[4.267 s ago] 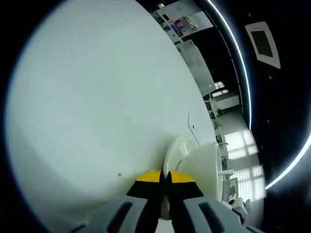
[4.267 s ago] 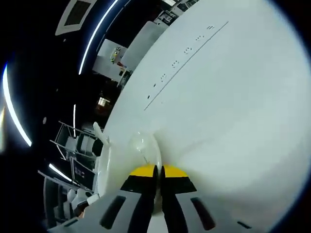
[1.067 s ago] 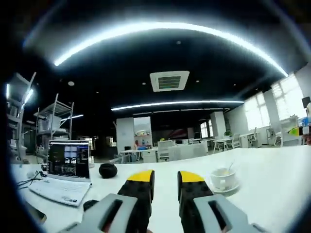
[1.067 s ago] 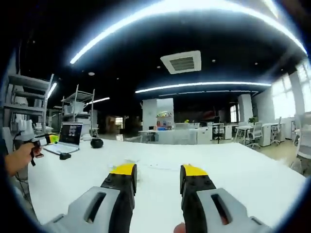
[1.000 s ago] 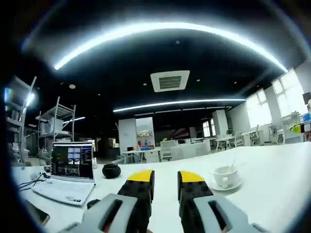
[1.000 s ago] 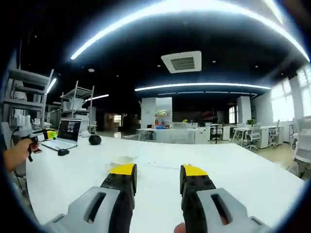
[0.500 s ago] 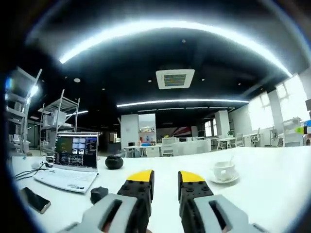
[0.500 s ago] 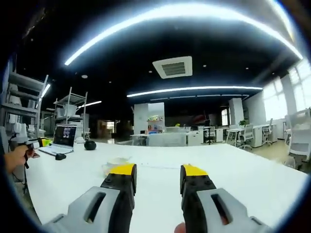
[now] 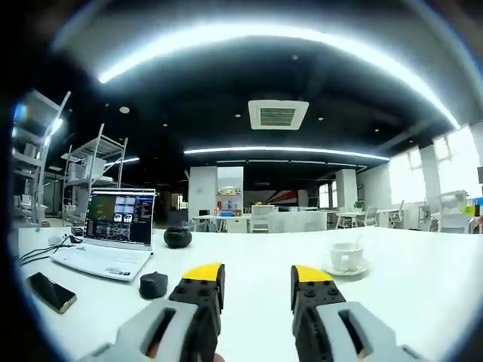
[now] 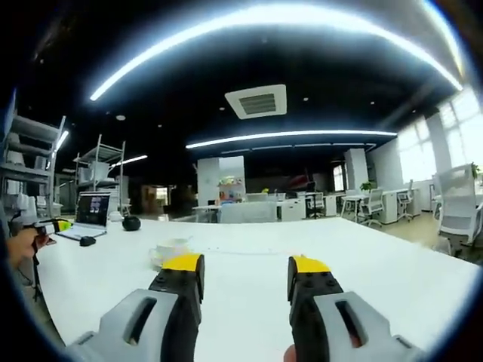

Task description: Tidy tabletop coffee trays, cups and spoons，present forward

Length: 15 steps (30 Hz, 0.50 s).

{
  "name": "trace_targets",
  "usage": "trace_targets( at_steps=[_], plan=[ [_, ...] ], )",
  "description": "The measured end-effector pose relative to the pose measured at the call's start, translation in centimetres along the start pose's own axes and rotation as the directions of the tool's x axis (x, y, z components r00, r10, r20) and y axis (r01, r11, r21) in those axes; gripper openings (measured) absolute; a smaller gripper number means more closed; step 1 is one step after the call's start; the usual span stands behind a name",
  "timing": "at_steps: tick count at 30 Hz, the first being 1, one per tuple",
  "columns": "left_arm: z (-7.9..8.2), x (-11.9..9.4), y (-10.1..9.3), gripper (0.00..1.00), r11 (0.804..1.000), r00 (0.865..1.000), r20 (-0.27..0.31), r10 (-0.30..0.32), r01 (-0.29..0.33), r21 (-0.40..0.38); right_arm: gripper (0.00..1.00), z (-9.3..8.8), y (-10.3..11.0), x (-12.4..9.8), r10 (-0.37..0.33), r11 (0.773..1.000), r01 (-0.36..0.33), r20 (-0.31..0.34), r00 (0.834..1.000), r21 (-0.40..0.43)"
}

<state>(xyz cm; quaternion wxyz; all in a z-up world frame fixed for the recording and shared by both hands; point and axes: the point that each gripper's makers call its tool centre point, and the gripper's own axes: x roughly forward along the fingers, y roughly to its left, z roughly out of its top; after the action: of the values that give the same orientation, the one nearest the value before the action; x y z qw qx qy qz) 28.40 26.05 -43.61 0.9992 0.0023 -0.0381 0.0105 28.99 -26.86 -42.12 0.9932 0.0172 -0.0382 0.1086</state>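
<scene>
While both sets of tongs are held low over the white counter (image 9: 423, 294), their yellow-tipped jaws stand apart with nothing between them. The left tongs (image 9: 257, 276) point across the counter toward its far edge. A white cup (image 9: 346, 256) sits upright on a white saucer (image 9: 345, 269), ahead of the left tongs and to their right, well apart from the jaws; a thin spoon handle (image 9: 357, 241) rises from the cup. Toward the left edge of the counter stand an open laptop (image 9: 108, 238) with a lit screen, a round black object (image 9: 177, 237) behind it, a small black puck-shaped item (image 9: 153, 284) near the left jaw, and a dark phone (image 9: 48, 292) lying flat.

The right tongs (image 10: 246, 264) are likewise spread wide over bare counter. The cup (image 10: 170, 249) sits just beyond the left jaw tip in the right gripper view. At the left edge of that view, a hand (image 10: 21, 246) holds the other tongs, near the laptop (image 10: 89, 214).
</scene>
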Motion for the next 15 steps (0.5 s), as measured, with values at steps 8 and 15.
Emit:
trace_targets(
  at_steps=[8,15],
  plan=[
    [-0.20,0.14,-0.60,0.39,1.000,1.000,-0.007,-0.010,0.010,-0.005,0.61,-0.64,-0.22,0.37,-0.034,0.999,0.034,0.002,0.999,-0.008],
    [-0.59,0.02,0.26,0.44,1.000,1.000,-0.019,0.004,-0.004,0.014,0.62,-0.67,0.31,0.34,-0.045,0.999,0.045,0.006,0.999,0.007]
  ],
)
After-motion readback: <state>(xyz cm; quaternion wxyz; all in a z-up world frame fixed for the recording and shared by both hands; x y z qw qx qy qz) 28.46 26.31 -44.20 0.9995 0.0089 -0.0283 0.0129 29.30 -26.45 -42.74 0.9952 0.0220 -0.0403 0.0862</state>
